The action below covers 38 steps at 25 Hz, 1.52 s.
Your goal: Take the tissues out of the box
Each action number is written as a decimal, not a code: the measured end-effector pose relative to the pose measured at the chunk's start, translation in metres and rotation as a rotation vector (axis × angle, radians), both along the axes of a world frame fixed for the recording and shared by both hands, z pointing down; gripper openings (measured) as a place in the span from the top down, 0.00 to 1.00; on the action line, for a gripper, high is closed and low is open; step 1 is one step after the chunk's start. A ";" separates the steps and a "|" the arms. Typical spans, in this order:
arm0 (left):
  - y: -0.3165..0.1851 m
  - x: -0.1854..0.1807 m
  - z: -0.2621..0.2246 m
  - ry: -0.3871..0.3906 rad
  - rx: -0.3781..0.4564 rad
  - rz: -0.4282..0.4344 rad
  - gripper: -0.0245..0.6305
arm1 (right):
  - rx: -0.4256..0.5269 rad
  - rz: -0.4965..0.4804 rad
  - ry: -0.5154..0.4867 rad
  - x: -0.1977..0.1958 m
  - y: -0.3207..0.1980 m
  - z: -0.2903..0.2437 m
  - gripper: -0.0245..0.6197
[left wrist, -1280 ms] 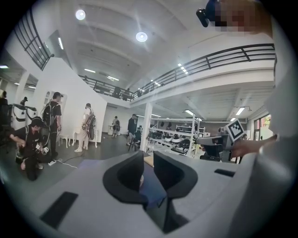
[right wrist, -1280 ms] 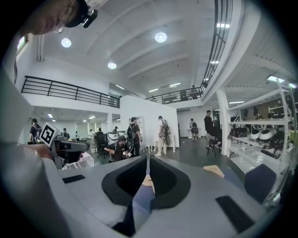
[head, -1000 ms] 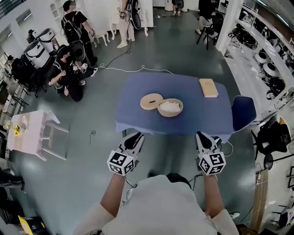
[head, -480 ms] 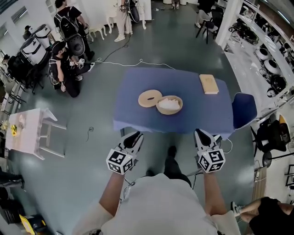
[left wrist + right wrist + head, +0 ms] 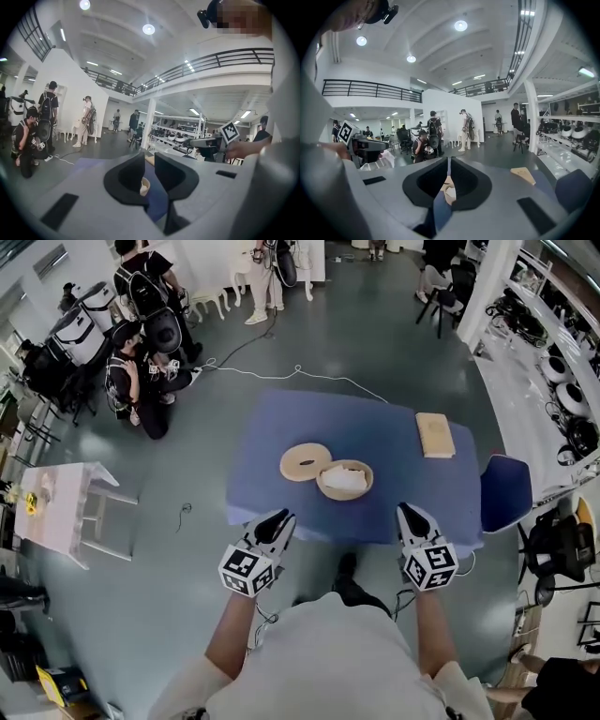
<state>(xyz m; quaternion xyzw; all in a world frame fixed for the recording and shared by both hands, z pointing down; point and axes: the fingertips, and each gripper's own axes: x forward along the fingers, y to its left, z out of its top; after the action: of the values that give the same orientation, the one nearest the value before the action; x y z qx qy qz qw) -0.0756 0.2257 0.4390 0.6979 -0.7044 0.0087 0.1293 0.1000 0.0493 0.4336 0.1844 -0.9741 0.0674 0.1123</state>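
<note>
At the left, short of the bench's near edge, my left hand-held gripper (image 5: 276, 523) hangs in the air. Its jaws stand a narrow gap apart with nothing between them. On the blue-covered bench (image 5: 394, 451), well ahead of it, a round wooden lid (image 5: 292, 465) with a slot lies flat, off the box. Just beside the lid on its right, perhaps touching it, stands the round box (image 5: 320, 484), uncovered, with the white tissues (image 5: 345, 478) inside. My right hand-held gripper (image 5: 411, 517) hangs level with the left one, jaws drawn to a bare slit and gripping nothing. A flat wooden block (image 5: 435, 435) lies further right, towards the far edge, well apart from the box.

Assessment: this is the approach step. Neither tool has reached the box, and no tissue is out. The next move, in my judgement, is to bring both over the bench, steady the box rim with one, spread the other wider, pinch the top tissue and lift straight up. Risk: the light box may rise with the tissue.
</note>
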 end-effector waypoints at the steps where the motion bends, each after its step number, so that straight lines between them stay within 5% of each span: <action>1: -0.011 -0.003 0.000 0.001 -0.001 -0.004 0.85 | -0.001 -0.008 0.003 -0.005 -0.011 0.001 0.89; 10: -0.105 -0.018 0.014 0.026 -0.050 -0.090 0.85 | -0.053 -0.114 0.035 -0.039 -0.104 0.022 0.89; 23: -0.144 -0.041 0.036 0.029 -0.123 -0.190 0.85 | -0.121 -0.214 0.043 -0.086 -0.152 0.048 0.89; 31: -0.169 -0.054 0.064 0.043 -0.184 -0.118 0.85 | -0.165 -0.176 0.082 -0.098 -0.161 0.070 0.89; 38: -0.193 -0.067 0.087 0.006 -0.272 0.073 0.85 | -0.194 -0.069 0.114 -0.107 -0.161 0.081 0.89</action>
<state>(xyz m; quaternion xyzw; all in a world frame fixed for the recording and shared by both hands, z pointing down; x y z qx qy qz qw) -0.1428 0.0323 0.5264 0.6989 -0.6706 0.1066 0.2247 -0.0066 -0.1115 0.5149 0.1426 -0.9608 0.1470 0.1871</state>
